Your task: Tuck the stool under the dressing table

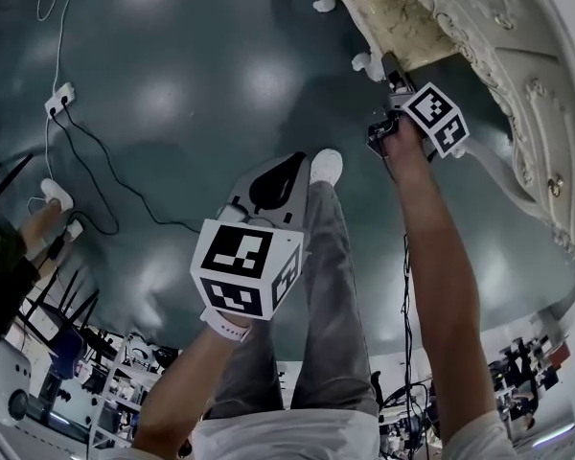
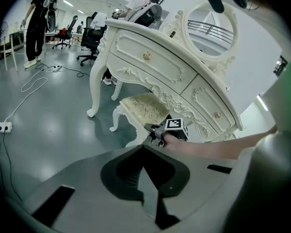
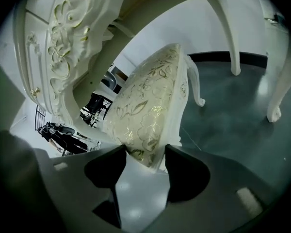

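Note:
The stool point(image 1: 393, 17) has a cream, gold-patterned seat and white carved legs, and stands partly under the ornate white dressing table point(image 1: 527, 94). My right gripper point(image 1: 393, 77) is at the stool's near edge. In the right gripper view the stool point(image 3: 150, 96) has its seat corner between the jaws of my right gripper point(image 3: 145, 152), and both pads press on it. The left gripper point(image 1: 273, 182) hangs over the floor, well short of the stool. Its jaws meet at the tips with nothing in them point(image 2: 143, 147). In the left gripper view the stool point(image 2: 143, 108) sits below the table point(image 2: 150, 62).
A power strip point(image 1: 59, 99) with cables lies on the grey floor at left. The person's shoe point(image 1: 326, 166) stands between the grippers. Table legs point(image 3: 230, 33) rise beyond the stool. An oval mirror point(image 2: 211, 28) tops the table. Another person point(image 2: 39, 18) and office chairs point(image 2: 89, 38) are farther off.

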`<state>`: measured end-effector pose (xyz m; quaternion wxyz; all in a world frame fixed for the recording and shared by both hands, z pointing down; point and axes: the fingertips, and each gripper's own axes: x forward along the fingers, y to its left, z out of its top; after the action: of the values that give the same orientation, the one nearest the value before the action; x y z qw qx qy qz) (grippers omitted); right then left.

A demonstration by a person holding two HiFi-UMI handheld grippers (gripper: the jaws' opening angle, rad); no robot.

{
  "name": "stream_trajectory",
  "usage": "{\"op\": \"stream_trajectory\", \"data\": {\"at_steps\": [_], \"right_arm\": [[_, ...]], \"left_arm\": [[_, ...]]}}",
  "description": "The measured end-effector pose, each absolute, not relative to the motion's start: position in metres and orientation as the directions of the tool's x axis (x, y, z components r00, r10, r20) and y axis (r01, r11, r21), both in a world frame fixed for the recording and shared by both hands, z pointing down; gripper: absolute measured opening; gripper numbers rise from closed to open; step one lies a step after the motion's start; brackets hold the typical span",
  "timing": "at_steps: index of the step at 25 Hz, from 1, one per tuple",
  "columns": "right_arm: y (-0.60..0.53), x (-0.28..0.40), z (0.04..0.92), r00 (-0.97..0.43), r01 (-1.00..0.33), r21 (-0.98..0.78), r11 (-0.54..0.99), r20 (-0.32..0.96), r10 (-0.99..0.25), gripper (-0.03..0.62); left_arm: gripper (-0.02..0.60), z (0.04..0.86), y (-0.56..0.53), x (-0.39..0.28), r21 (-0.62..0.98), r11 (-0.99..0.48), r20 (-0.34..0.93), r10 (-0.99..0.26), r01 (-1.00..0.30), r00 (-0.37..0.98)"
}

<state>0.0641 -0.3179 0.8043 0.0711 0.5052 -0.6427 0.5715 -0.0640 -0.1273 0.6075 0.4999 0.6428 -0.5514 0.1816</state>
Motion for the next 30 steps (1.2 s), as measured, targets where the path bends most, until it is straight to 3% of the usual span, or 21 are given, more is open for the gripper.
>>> {"op": "stream_trajectory", "data": {"at_steps": [14,22,23,25,30], "right_arm": [[-0.386,0.097,0.795,-0.452,-0.716,-0.684,-0.137,0.604,-0.656,0.265],[-0.385,0.097,0.791,-0.401,-0.719,-0.673,-0.172,0.604,-0.688,0.264],[-0.379,0.097,0.791,-0.411,-0.726,-0.668,-0.163,0.611,-0.676,0.261],[-0.363,0.094,0.79,-0.438,-0.743,-0.657,-0.129,0.623,-0.648,0.193],[-0.337,0.081,0.766,-0.464,-0.746,-0.658,-0.105,0.626,-0.627,0.192]], "left_arm": [[0.006,0.592,-0.171,-0.036,0.446,0.104,0.777,-0.537,-0.889,0.328],[0.006,0.585,-0.168,-0.062,0.429,0.093,0.775,-0.548,-0.899,0.314],[0.006,0.582,-0.167,-0.061,0.426,0.09,0.775,-0.55,-0.9,0.312],[0.006,0.575,-0.166,-0.061,0.423,0.083,0.771,-0.556,-0.902,0.31],[0.006,0.552,-0.154,-0.074,0.41,0.071,0.768,-0.564,-0.909,0.303]]}}
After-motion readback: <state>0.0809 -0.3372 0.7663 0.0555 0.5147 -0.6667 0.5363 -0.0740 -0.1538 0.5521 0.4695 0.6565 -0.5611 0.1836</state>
